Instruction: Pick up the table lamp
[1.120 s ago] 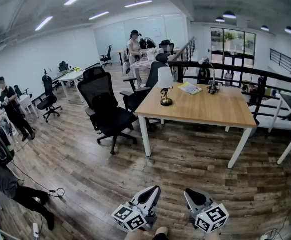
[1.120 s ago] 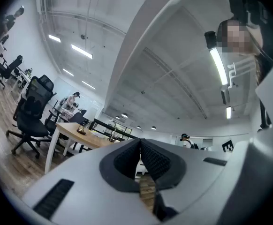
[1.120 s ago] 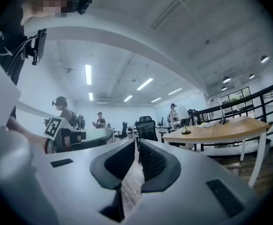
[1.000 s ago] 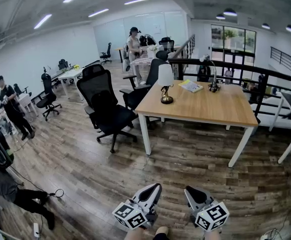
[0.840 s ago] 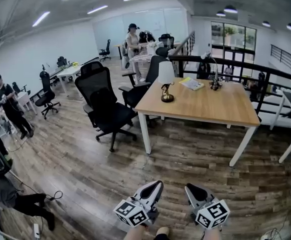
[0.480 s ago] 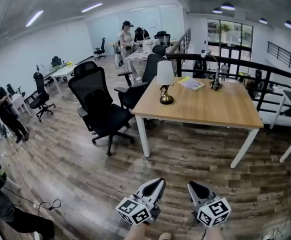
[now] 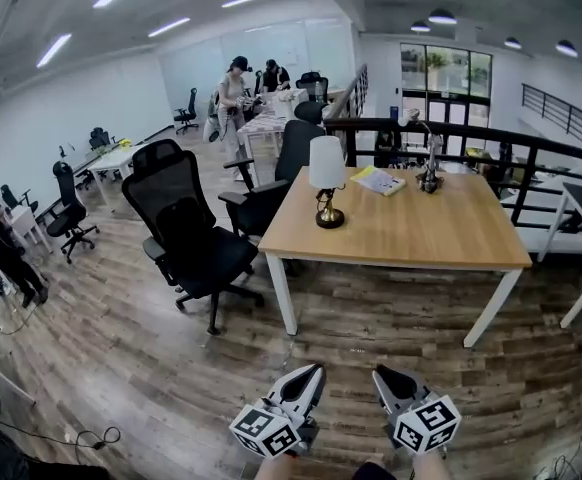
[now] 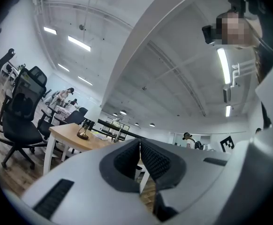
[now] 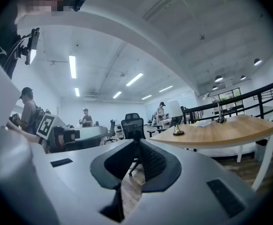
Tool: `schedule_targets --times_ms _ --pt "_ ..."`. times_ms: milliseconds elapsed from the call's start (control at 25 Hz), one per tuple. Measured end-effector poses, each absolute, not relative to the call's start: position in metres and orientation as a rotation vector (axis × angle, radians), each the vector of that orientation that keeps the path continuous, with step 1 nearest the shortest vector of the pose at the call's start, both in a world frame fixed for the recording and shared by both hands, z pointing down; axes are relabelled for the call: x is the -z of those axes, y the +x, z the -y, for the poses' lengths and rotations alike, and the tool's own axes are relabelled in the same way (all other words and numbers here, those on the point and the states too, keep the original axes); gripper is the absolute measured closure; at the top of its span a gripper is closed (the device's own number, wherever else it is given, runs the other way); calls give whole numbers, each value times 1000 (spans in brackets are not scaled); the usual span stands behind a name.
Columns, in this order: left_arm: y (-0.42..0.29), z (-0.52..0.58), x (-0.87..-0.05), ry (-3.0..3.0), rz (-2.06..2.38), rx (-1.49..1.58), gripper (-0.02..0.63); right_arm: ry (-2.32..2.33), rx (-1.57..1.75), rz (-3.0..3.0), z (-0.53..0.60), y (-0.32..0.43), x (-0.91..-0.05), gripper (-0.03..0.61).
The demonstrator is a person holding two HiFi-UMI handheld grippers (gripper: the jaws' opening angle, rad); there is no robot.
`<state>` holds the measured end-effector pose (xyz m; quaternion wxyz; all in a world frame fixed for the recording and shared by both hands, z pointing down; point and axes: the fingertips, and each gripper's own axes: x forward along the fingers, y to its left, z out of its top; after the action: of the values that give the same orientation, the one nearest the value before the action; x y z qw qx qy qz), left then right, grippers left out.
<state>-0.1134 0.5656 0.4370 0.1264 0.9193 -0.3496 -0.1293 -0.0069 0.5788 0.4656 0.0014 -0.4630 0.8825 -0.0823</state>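
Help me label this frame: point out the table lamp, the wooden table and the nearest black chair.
table lamp (image 7: 326, 162), head view, white shade
wooden table (image 7: 421, 236), head view, bare tabletop
black chair (image 7: 174, 200), head view, backrest

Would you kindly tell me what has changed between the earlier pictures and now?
The person has walked closer to the wooden table, which now looks larger in the head view, and the black office chair has slid leftward. Nothing was grasped or released. The table lamp stays on the table. The left hand-held gripper and right hand-held gripper stay shut and empty.
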Motion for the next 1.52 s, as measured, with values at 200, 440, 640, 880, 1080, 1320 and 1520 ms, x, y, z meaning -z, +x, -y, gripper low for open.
schedule_targets --times_ms 200,440,640,880,1080,1320,1520 --pt "-117 -535 -442 2666 1013 368 601 -1420 253 -2797 -543 -16 -465 525" --pt "-118 -477 -445 2650 1061 365 601 -1371 261 -2847 -479 -18 -471 525" --pt "-109 -418 -442 2639 1079 357 601 -1331 275 -2876 -418 -14 -471 525" --pt "-94 -354 -437 2639 1089 356 601 -1306 280 -2863 -352 2 -469 525" --pt "-79 -307 -438 2640 1078 352 601 -1298 282 -2868 -306 12 -473 525" --pt "-65 -263 -452 2620 1080 351 601 -1288 312 -2879 -260 25 -487 525" --pt "-54 -241 -459 2609 1073 334 601 -1277 343 -2874 -237 30 -495 525"
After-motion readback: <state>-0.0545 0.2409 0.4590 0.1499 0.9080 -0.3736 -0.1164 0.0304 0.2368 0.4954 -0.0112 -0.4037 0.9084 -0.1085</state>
